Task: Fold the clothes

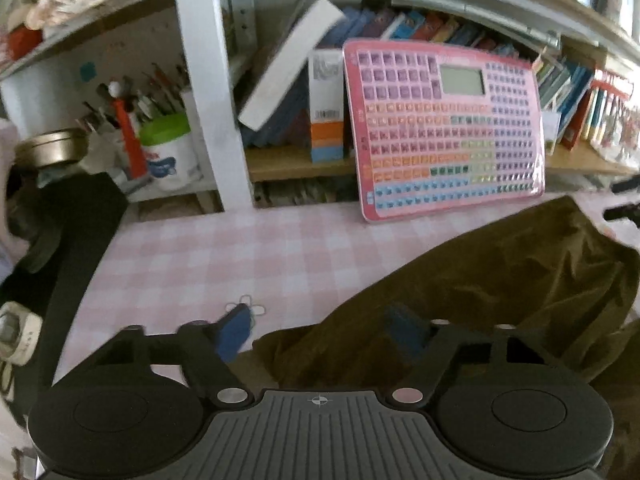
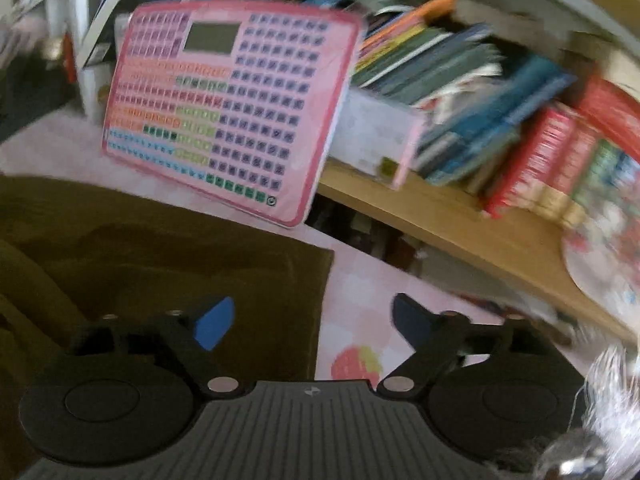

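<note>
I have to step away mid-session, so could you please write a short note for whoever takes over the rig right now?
Left gripper: open, holding nothing, straddling the near left edge of the olive-brown garment.
Right gripper: open, holding nothing, straddling the garment's right edge.
The garment lies on the pink checked tablecloth, in front of the pink keyboard toy leaning on the bookshelf.
Done: garment laid out, still rumpled on the left wrist view; whether any fold has been made I cannot tell.
Left: grip the edges, fold, smooth.
</note>
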Tool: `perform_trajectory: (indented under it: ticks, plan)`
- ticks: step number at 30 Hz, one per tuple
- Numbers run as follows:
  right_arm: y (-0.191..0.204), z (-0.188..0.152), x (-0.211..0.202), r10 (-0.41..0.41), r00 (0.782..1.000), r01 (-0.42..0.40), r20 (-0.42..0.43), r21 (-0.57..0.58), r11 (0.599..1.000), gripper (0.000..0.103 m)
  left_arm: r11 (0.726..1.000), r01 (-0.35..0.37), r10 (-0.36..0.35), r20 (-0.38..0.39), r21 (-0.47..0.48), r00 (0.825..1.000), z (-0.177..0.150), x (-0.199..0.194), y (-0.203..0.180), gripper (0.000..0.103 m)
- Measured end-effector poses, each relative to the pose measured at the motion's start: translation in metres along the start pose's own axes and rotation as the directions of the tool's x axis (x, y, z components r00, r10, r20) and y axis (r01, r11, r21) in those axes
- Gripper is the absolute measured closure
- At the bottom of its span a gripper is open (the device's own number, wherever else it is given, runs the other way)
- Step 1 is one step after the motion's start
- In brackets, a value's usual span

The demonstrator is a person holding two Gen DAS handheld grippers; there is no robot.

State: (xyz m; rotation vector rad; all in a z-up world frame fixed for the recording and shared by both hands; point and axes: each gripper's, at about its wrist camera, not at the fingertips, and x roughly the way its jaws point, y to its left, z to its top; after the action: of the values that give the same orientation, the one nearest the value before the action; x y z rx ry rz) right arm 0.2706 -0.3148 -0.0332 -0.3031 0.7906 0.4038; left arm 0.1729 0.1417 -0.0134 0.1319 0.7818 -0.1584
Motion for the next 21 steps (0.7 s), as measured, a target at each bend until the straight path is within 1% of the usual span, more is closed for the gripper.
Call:
perform_trajectory:
  ticks: [2, 4, 7, 9, 12, 16, 17, 20, 21]
  plan:
    - [0.000, 0.008, 0.021, 0.021, 1.000, -0.022, -0.014, -0.038, 0.999, 0.030, 1.000, 0.001, -0.001, -0.024, 0.030, 1.000, 0.002, 0.011, 0.000, 0.041]
    - [0.000, 0.014, 0.039, 0.038, 0.999, -0.039, -0.019, -0.059, 0.997, 0.033, 0.998, 0.007, -0.004, -0.041, 0.064, 0.999, 0.003, 0.019, 0.001, 0.042]
    - [-0.003, 0.022, 0.059, 0.038, 0.999, -0.039, -0.015, -0.061, 0.997, 0.034, 0.996, 0.016, -0.010, -0.069, 0.091, 0.998, 0.005, 0.030, 0.004, 0.042]
    - [-0.008, 0.025, 0.071, 0.036, 0.999, -0.037, -0.017, -0.052, 0.998, 0.034, 0.995, 0.025, -0.015, -0.092, 0.100, 0.996, 0.006, 0.039, 0.007, 0.042]
    - [-0.015, 0.027, 0.084, 0.068, 0.997, -0.069, -0.039, -0.023, 0.997, 0.037, 0.992, 0.051, -0.036, -0.131, 0.113, 0.991, 0.005, 0.051, 0.009, 0.042]
    - [-0.025, 0.024, 0.090, 0.140, 0.989, -0.139, -0.045, 0.030, 0.990, 0.039, 0.983, 0.107, -0.082, -0.168, 0.147, 0.982, 0.000, 0.062, 0.008, 0.042]
    - [-0.028, 0.023, 0.091, 0.161, 0.986, -0.159, -0.042, 0.046, 0.986, 0.043, 0.982, 0.113, -0.085, -0.177, 0.151, 0.981, -0.001, 0.065, 0.008, 0.042]
    - [-0.031, 0.021, 0.090, 0.180, 0.983, -0.178, -0.031, 0.051, 0.983, 0.048, 0.979, 0.132, -0.100, -0.198, 0.152, 0.975, -0.004, 0.074, 0.007, 0.044]
    - [-0.031, 0.021, 0.089, 0.183, 0.983, -0.182, -0.028, 0.049, 0.982, 0.055, 0.979, 0.138, -0.107, -0.202, 0.148, 0.974, -0.004, 0.077, 0.008, 0.045]
